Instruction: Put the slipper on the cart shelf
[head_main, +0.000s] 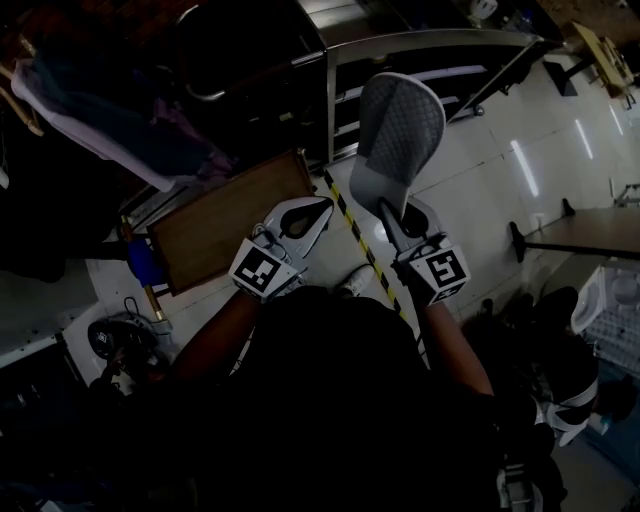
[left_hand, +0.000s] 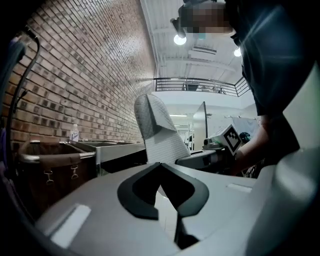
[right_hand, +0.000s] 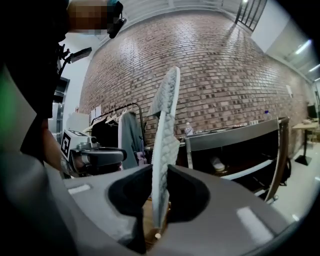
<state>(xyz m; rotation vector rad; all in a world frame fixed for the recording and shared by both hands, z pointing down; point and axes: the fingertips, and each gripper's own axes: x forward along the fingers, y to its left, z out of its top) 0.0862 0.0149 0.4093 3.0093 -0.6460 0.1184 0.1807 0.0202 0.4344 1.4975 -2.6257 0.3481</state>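
Clearly the carrying step is in hand: the slipper is gripped and in the air, not yet on the cart.

The cart stands against the brick wall, a metal frame with open shelves; the right gripper view shows a pale shoe already lying on one of them. The grey slipper is just in front of the cart, clear of its frame and touching nothing there. It stands on end, toe up and heel down.

The right gripper is clamped on the slipper's heel end, with the jaws pressing flat on either side of the thin sole. The left gripper, beside it and a little further from the cart, has its jaws together and holds nothing.

By my judgement, the next move is to bring the slipper on toward the cart and tip it from upright to flat, so that it fits under the rail above. It can then go in over a shelf clear of the shoe, be set down, and only then released.
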